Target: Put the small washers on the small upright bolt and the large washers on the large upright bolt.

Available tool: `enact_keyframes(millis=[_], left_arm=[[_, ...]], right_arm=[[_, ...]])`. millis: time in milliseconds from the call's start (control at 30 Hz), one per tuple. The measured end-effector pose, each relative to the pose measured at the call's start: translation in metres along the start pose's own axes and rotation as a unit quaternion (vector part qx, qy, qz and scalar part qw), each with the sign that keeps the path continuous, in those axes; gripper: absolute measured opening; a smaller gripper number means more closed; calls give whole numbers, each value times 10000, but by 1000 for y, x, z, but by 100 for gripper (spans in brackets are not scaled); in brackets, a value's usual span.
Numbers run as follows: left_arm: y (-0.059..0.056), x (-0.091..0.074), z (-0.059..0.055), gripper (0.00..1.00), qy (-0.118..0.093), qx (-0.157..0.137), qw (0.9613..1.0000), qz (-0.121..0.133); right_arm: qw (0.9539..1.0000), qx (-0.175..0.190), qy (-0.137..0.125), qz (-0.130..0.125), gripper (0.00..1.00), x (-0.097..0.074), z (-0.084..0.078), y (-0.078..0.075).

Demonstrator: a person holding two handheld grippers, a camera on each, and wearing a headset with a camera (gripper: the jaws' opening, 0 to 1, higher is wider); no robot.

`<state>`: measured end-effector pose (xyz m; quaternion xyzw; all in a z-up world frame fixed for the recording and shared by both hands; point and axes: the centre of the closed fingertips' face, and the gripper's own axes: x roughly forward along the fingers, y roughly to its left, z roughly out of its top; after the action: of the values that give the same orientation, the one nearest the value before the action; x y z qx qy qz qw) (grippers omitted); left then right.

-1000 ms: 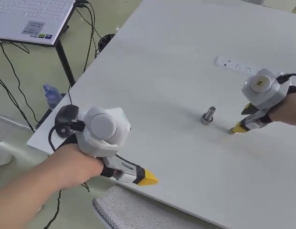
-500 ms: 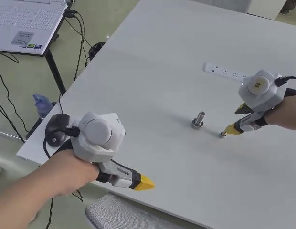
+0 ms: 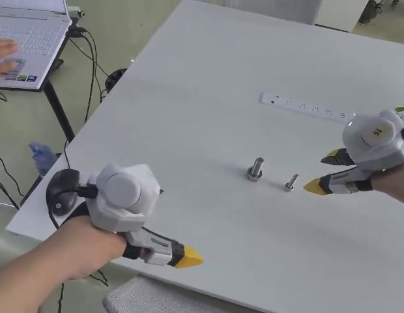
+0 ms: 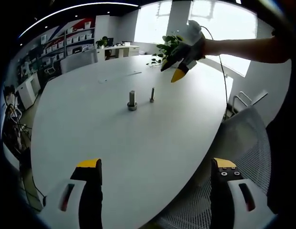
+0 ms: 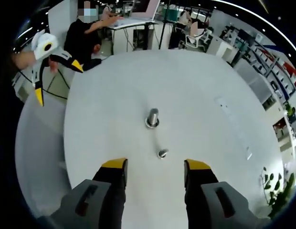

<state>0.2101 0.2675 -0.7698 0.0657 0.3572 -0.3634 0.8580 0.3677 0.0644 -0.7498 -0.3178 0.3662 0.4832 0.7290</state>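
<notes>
Small bolt [image 3: 291,182] is now standing free on the desk [image 3: 208,98], just beside the large bolt [image 3: 255,169]. Half a second ago the right gripper [image 3: 321,172] was touching it. Right jaws are now hanging apart, empty, near the bolt but clear of it. Both posts are looking ready for loading. Left gripper [image 3: 188,257] is hovering at the near desk edge, jaws wide apart, carrying nothing. Washers: I cannot tell where they are lying. The collar at the large bolt's foot is reading too small to identify.

I saw dull grey metal on the large bolt [image 3: 255,168] and small bolt [image 3: 291,182]; the worktop [image 3: 202,85] looked smooth, matt white
</notes>
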Motion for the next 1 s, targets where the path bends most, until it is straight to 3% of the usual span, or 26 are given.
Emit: enact_keyframes(millis=[100,200,300,467,633,800,867,1000], left_arm=[[0,1,3,95,-24,18,10000,0],[0,1,6,95,-68,34,10000,29],[-1,1,8,95,-85,51,9999,30],[-4,2,12,95,-149,74,9998,49],[-5,0,15,95,-242,39,9996,103],[-3,-3,20,93,-418,34,9990,159],[-3,-5,25,93,-525,31,9984,182],[-3,-6,27,94,-575,-57,9981,197]], right_arm=[[9999,56,-87,-66,51,-9,-6,8],[9985,382,-370,-134,52,-18,-8,14],[9966,480,-609,-268,53,-26,-7,17],[9875,735,-1266,-576,53,-44,1,20],[9786,1033,-1670,-613,57,-55,2,30],[9748,1217,-1776,-582,59,-56,-9,44],[9703,1429,-1884,-513,60,-56,-12,51],[9657,1573,-2005,-493,65,-56,-22,60]])
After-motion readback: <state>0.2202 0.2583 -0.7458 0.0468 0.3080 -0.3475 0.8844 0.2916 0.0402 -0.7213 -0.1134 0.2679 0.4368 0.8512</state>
